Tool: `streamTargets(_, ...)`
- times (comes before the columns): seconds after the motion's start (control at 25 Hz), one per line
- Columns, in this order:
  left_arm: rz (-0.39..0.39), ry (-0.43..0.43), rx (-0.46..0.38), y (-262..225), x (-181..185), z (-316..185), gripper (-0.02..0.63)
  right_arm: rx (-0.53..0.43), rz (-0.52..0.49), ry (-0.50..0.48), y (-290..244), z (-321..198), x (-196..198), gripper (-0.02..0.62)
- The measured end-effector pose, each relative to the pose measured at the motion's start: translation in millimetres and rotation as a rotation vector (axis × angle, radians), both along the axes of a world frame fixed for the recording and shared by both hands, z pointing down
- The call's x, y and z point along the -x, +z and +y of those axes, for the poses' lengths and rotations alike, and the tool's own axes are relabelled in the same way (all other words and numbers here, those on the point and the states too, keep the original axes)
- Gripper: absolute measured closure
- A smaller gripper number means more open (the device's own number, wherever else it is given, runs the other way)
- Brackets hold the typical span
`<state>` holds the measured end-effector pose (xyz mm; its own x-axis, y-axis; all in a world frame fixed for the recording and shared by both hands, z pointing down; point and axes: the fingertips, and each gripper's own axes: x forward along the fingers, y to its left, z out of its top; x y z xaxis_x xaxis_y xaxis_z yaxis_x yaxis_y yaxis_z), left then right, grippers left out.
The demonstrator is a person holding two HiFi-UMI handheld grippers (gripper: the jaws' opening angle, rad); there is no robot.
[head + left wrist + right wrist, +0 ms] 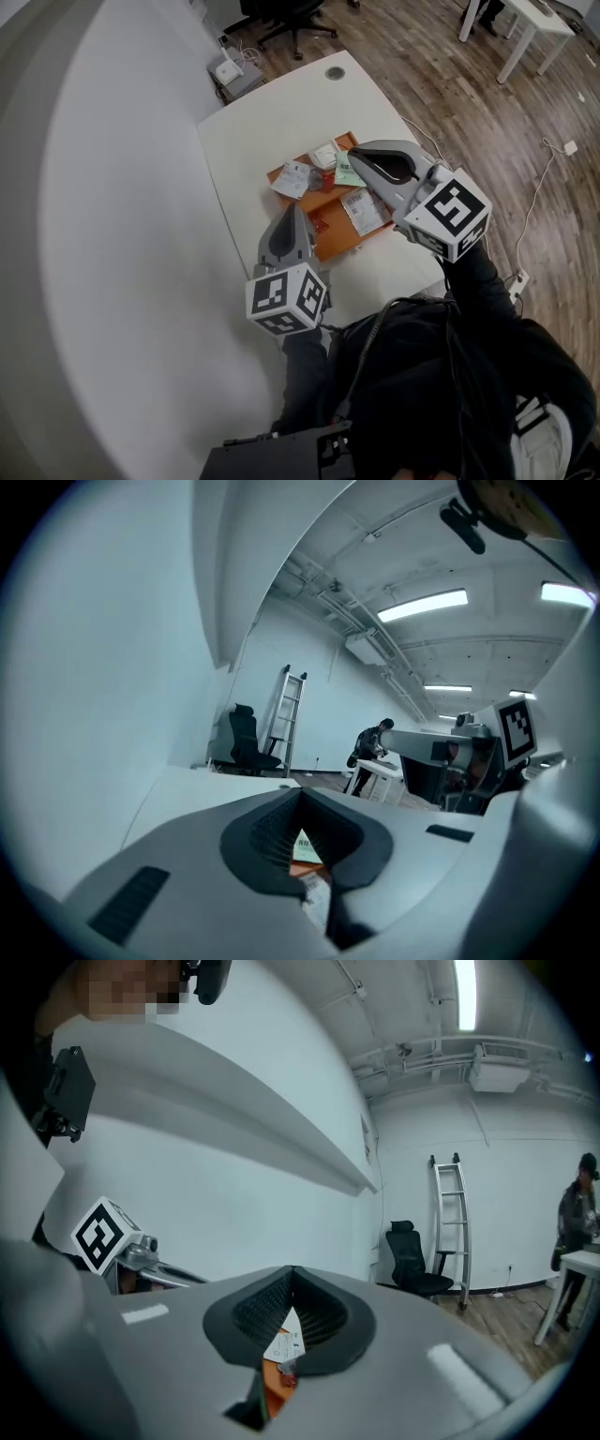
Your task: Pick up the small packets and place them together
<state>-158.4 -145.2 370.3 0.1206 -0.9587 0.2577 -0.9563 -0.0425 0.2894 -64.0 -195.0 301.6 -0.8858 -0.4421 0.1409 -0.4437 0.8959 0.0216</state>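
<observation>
An orange tray (329, 240) lies on the white table (272, 122) with several small packets on it: a white one (292, 178) at its left end, another (324, 156) at the far end, a green one (348, 176) and a printed one (365, 211) on the right. My left gripper (293, 209) hangs shut over the tray's near left part, nothing held. My right gripper (354, 156) is shut, its tip at the green packet's far edge; whether it pinches a packet is hidden. Between the left gripper's (302, 793) closed jaws, a packet (304, 846) shows below.
The table's right edge runs close to the tray. A cable grommet (335, 73) sits at the far end. Beyond it on the wooden floor are a grey box (232, 73), an office chair (291, 19) and a white desk (525, 28). A person (370, 744) stands far off.
</observation>
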Motion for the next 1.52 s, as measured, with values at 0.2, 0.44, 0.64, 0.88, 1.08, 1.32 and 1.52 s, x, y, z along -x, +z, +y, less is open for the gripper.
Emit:
streamTargets(0.2, -0.096, 0.007, -0.098, -41.5, -6.9, -3.4, 0.611, -0.047, -0.088, -0.035, -25.1, 21.2, -1.5, 0.594)
streamTargets(0.44, -0.146, 0.022, -0.164, -71.8, -24.4, -1.5, 0.611, -0.065, -0.144, 0.002, -45.8, 30.8, -12.6, 0.595)
streamTargets(0.64, -0.153, 0.036, -0.188, -80.7, -36.1, 0.3, 0.611, -0.051, -0.150, 0.013, -49.7, 36.3, -21.9, 0.595)
streamTargets(0.88, -0.161, 0.036, -0.197, -86.2, -41.0, 3.1, 0.611, -0.069, -0.144, -0.016, -53.3, 43.9, -23.3, 0.595)
streamTargets(1.08, -0.172, 0.023, -0.206, -91.3, -38.8, 7.7, 0.611, -0.089, -0.160, -0.022, -60.4, 46.5, -21.5, 0.595)
streamTargets(1.32, -0.172, 0.009, -0.208, -94.3, -35.6, 11.6, 0.611, -0.103, -0.159, -0.025, -63.4, 45.7, -21.6, 0.595)
streamTargets(1.52, -0.177, 0.001, -0.216, -95.7, -33.2, 14.3, 0.611, -0.103, -0.161, -0.019, -62.5, 46.1, -20.0, 0.595)
